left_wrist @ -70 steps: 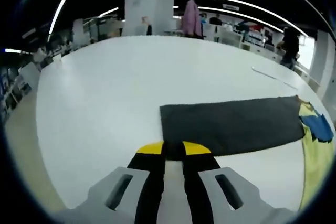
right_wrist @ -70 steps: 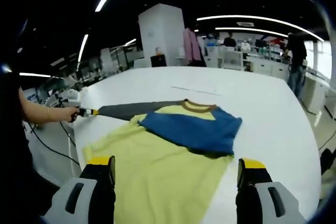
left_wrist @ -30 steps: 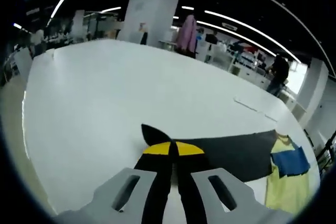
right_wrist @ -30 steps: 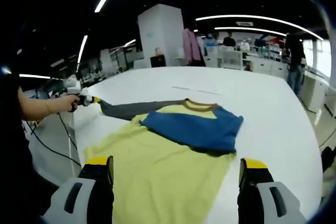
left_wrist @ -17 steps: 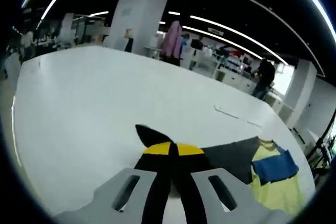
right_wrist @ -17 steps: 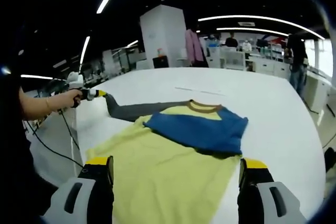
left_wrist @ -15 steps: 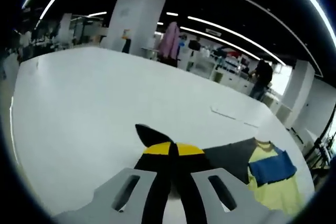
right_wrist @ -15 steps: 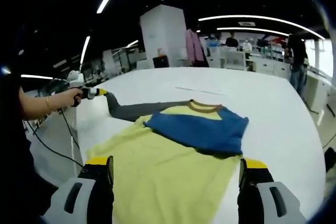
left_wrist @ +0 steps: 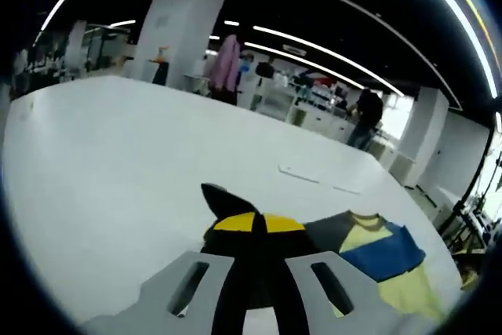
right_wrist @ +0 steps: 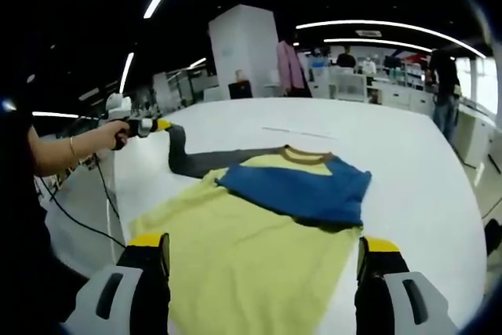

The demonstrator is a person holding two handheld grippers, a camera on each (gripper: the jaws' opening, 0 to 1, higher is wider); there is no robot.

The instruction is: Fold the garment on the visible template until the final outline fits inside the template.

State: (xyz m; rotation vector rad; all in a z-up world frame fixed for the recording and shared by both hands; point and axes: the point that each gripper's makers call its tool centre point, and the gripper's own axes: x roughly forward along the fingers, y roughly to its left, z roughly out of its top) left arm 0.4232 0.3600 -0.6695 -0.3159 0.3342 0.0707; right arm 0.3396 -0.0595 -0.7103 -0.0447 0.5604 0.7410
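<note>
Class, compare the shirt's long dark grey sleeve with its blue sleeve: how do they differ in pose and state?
The dark grey sleeve stretches out sideways, its end lifted off the white table; the blue sleeve lies folded flat across the yellow body. The left gripper is shut on the grey sleeve; nothing holds the blue one. Both join the same shirt.

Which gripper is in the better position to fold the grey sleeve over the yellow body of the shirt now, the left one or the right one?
Probably the left. The left gripper is shut on the grey sleeve, lifted above the table. The right gripper is open, near the yellow body, holding nothing.
</note>
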